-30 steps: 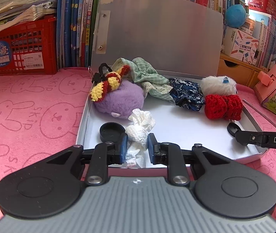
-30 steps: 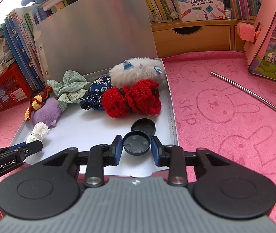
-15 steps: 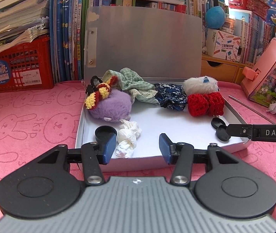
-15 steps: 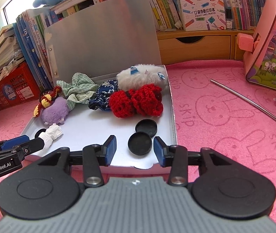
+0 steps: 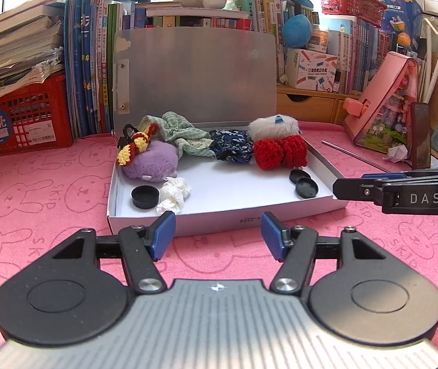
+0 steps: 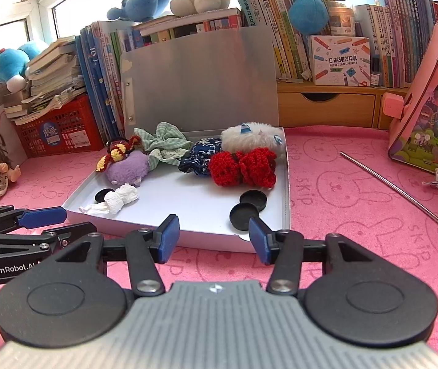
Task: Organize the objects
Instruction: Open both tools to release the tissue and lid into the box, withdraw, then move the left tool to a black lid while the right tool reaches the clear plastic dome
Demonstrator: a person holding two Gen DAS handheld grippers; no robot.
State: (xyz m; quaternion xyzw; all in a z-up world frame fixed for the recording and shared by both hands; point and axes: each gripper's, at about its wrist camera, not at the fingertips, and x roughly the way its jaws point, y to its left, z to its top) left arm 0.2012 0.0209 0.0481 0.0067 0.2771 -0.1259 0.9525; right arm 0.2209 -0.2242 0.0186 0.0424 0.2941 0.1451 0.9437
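L tool [image 5: 217, 236] hangs w/ blue pads wide apart, nothing btwn them, just short of the shallow white cardboard box [image 5: 219, 220] on the pink bunny-print bench [image 5: 34, 190]. In box: crumpled white tissue [image 5: 174, 194] touching a round black cap [image 5: 145, 196] at front L; two more black caps [image 5: 303, 183] front R. R tool [image 5: 342, 188] enters from R edge.

Black cap [image 6: 102, 196] half behind tissue [image 6: 120, 199]

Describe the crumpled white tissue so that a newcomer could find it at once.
Start at the open box on the pink mat. Look in its near left corner, in front of the purple plush. The tissue lies beside a black cap: it is the only white, wrinkled paper wad there.
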